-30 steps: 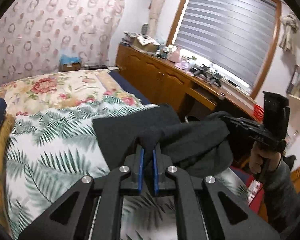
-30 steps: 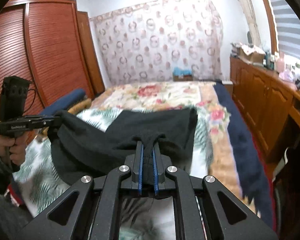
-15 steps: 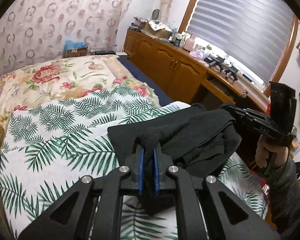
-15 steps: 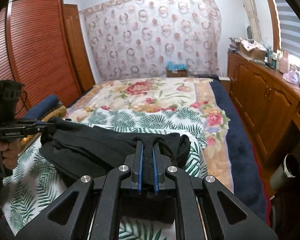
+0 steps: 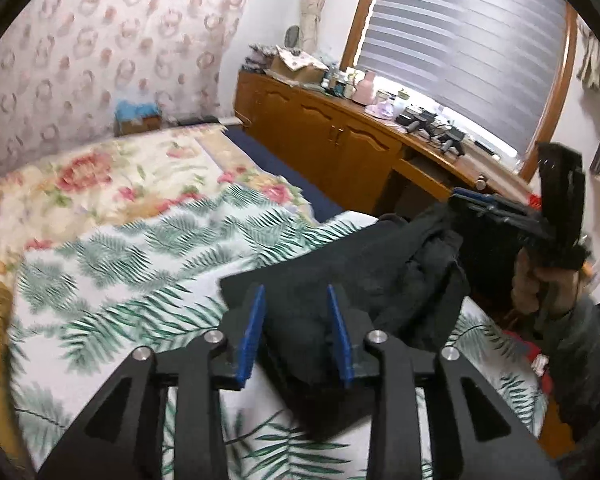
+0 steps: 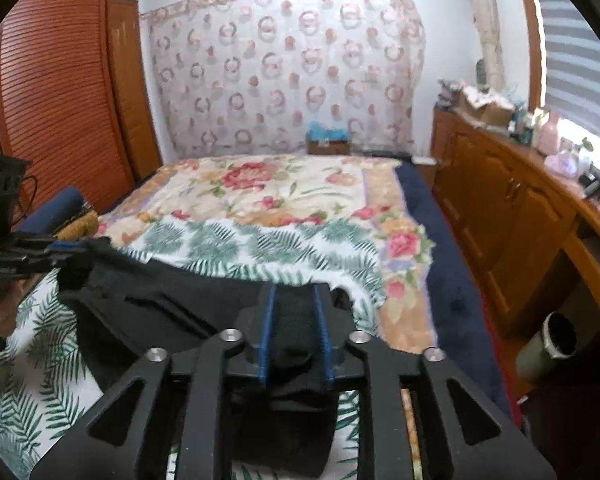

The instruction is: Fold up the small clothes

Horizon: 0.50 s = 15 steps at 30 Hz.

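A dark grey garment (image 5: 340, 276) lies on the fern-print sheet (image 5: 140, 264) of the bed. My left gripper (image 5: 296, 300) is open, its blue pads apart with the garment's near edge between and below them. In the right wrist view the garment (image 6: 172, 304) stretches left across the sheet (image 6: 268, 248). My right gripper (image 6: 294, 296) is open over the garment's right end. Each gripper also shows in the other's view, the right one (image 5: 460, 196) and the left one (image 6: 66, 246), both at the garment's ends.
A floral blanket (image 6: 268, 184) covers the far bed. A wooden cabinet (image 5: 340, 136) with clutter runs along the right under the blinds. A wooden wardrobe (image 6: 56, 92) stands at the left. A cylindrical bin (image 6: 556, 344) sits on the floor at the right.
Both grippers have opened and let go of the garment. The garment has come down from the air onto the fern-print sheet.
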Tool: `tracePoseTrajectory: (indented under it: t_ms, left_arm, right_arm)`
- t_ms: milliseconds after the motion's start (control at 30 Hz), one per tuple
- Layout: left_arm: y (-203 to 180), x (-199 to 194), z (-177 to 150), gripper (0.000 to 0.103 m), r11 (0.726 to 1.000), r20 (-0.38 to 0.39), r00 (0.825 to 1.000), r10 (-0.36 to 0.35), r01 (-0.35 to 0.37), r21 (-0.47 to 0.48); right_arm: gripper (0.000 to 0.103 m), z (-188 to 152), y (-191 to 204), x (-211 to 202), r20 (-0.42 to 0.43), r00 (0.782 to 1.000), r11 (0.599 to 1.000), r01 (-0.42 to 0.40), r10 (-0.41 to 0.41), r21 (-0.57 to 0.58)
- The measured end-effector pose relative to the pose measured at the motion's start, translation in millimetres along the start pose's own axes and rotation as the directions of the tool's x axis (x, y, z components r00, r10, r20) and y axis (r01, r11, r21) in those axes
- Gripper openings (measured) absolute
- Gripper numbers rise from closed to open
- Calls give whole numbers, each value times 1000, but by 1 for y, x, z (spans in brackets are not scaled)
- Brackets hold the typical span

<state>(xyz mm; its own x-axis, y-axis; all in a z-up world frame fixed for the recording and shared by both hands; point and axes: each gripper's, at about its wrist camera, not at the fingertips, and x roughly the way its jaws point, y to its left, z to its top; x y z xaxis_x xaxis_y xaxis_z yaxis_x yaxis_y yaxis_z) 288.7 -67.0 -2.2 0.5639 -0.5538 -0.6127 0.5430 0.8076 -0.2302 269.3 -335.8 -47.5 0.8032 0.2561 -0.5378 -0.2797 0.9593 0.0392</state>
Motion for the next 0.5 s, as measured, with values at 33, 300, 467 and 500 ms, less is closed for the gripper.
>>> tracePoseTrajectory:
  t_ms: [33, 300, 467, 500]
  left_arm:
    - [2, -3, -1, 34, 1000, 7, 1000, 5, -5, -4]
    - [20, 3, -24, 37, 999, -79, 996, 43, -45, -23]
    - [17, 29, -32, 37, 999, -138, 990, 27, -30, -20]
    - [15, 33, -32, 37, 999, -148, 989, 23, -26, -19]
  right_arm:
    - [33, 2, -1, -2, 9, 1000, 1000, 8, -8, 3]
    - [42, -9, -7, -19, -18, 999, 999, 38, -39, -31]
    - [51, -34, -15, -13, -98, 995, 998, 31, -36, -50]
    - [51, -39, -17, -13, -111, 993, 999, 27, -32, -46]
